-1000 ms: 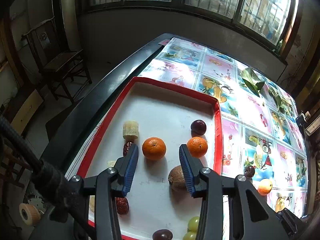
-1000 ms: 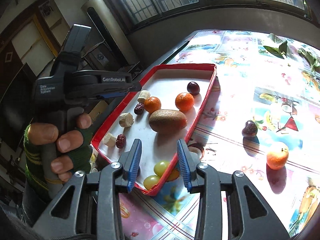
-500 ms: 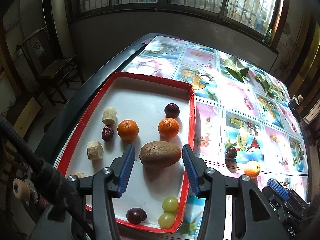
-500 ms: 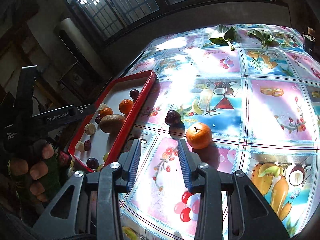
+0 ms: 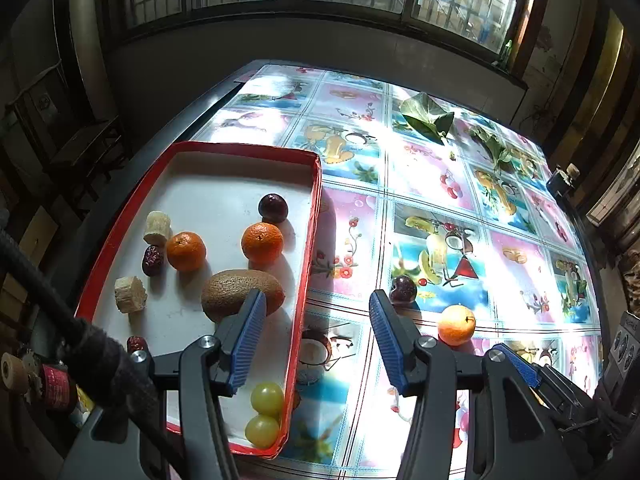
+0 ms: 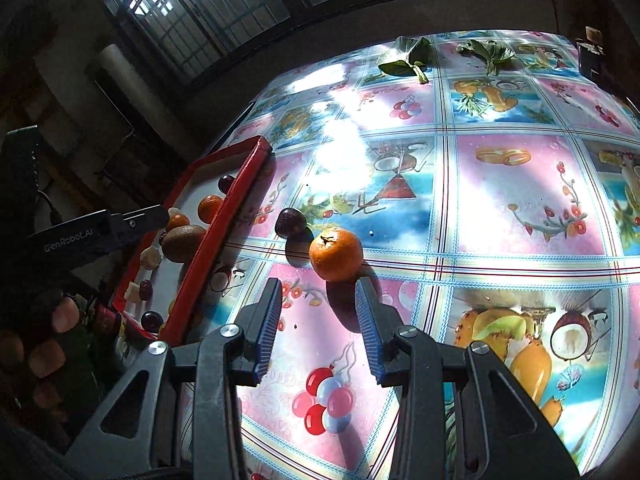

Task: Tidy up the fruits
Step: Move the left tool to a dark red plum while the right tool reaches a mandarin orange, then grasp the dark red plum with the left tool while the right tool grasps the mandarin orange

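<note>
Nearest to us, our left tool [image 5: 316,334] hangs over the right rim of the red tray [image 5: 310,240], which sits at the worktop's left edge. Its jaws have just been opening and now stand wide with nothing between them; one blue pad [image 5: 248,340] is over the tray, the other over the worktop [image 5: 520,208]. Our right tool [image 6: 316,322] hovers over the patterned cloth, jaws moderately apart and holding nothing, with the loose orange [image 6: 336,255] lying just beyond its tips.

In the tray's near corner lie two green grapes [image 5: 266,412], touching each other. Farther in sits the kiwi [image 5: 240,294], its long axis running across the tray, roughly from the left rim toward the right rim. Left of it are a pale banana piece [image 5: 130,294] and a red date [image 5: 153,260]. Beyond come two oranges [image 5: 224,246], side by side but apart, then another banana piece [image 5: 157,227], and farthest a dark plum [image 5: 273,208] near the right rim.

On the bare worktop, right of the tray, a second dark plum [image 6: 291,222] rests just beside the loose orange, stem scar up. At the far edge lie green leaves [image 5: 428,116].
</note>
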### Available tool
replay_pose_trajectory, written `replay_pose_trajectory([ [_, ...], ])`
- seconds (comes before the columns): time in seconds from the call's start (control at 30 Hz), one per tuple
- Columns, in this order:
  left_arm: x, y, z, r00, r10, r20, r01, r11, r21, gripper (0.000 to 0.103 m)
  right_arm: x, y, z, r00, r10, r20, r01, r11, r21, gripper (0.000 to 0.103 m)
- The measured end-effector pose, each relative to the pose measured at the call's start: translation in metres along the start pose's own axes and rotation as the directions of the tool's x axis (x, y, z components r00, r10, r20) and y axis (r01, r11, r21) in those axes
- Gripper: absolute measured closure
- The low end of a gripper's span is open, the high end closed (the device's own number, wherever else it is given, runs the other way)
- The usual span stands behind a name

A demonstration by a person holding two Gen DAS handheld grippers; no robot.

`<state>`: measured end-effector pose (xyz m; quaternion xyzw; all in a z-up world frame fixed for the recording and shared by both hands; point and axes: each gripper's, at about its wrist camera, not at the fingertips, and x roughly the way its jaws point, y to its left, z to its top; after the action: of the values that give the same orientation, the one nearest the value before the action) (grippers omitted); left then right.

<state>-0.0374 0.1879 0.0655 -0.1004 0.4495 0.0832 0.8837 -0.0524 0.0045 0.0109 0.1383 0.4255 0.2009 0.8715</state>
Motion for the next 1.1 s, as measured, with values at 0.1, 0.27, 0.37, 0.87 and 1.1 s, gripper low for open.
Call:
replay_pose_trajectory([
  [0.1, 0.004, -0.007, -0.001, 1.000, -0.014, -0.011, 0.014, 1.000, 0.015, 0.049, 0.004, -0.002, 0.001, 1.000, -0.009, -0.007, 0.009, 1.000, -0.001, 0.060],
  [0.27, 0.011, -0.013, -0.001, 0.999, -0.024, -0.027, 0.025, 1.000, 0.018, 0.049, 0.008, -0.001, 0.005, 0.999, -0.033, -0.006, 0.032, 0.999, -0.015, 0.059],
  [0.37, 0.015, -0.015, 0.001, 0.999, -0.024, -0.036, 0.025, 0.999, 0.024, 0.049, 0.015, 0.002, 0.009, 0.998, -0.054, -0.007, 0.054, 0.998, -0.037, 0.057],
  [0.87, 0.056, -0.057, 0.002, 0.994, -0.030, -0.107, 0.040, 0.995, 0.090, 0.044, 0.032, 0.001, 0.020, 0.985, -0.174, -0.016, 0.172, 0.982, -0.078, 0.065],
  [1.1, 0.091, -0.074, -0.002, 0.988, 0.022, -0.153, -0.003, 0.993, 0.120, 0.055, -0.020, -0.032, 0.020, 0.980, -0.194, 0.054, 0.194, 0.981, 0.014, 0.065],
])
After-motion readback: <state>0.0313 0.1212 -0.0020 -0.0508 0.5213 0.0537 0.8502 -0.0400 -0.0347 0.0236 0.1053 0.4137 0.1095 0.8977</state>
